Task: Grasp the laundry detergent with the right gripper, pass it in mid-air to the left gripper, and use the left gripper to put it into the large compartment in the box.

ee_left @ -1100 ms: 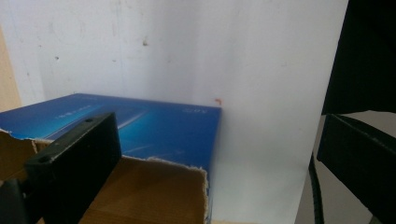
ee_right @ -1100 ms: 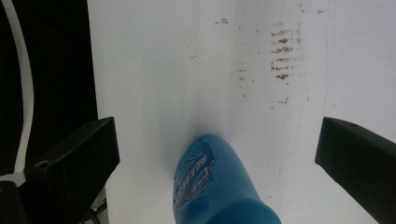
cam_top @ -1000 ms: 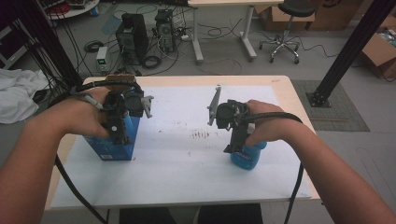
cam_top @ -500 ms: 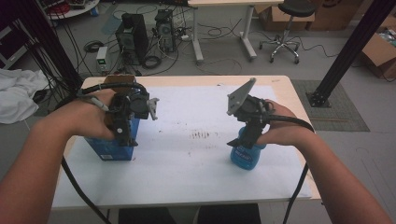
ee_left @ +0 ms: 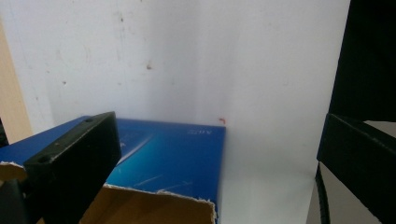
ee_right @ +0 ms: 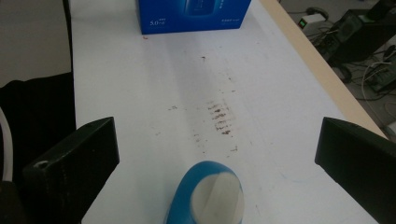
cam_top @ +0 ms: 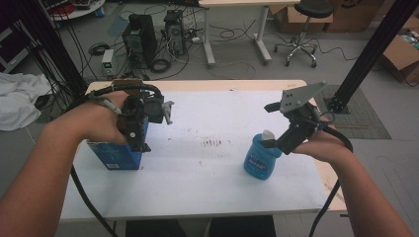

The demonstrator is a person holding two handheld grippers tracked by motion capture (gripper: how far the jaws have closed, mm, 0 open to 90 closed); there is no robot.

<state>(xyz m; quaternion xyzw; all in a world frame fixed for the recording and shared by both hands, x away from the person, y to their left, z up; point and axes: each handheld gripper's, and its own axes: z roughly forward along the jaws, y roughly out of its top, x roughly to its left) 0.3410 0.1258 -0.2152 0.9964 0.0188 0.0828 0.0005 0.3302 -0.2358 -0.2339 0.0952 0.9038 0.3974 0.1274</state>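
A blue box with a torn open cardboard top stands at the table's left. My left gripper hangs over it, pointing down. In the left gripper view the box lies below the jaws, and the left gripper is open with nothing in it. A blue bottle with a white cap stands at the right. My right gripper is just beside its cap, tilted up. In the right gripper view the bottle sits low between the wide-apart jaws of the open right gripper, untouched.
The white table has a patch of dark smudges at its middle. The blue box stands far ahead in the right gripper view. Beyond the far edge, on the floor, are computers, cables, a stool and a black frame post.
My right gripper has drawn off the bottle, moving right and tilting up, so the white cap is uncovered. The left gripper has shifted slightly right above the box.
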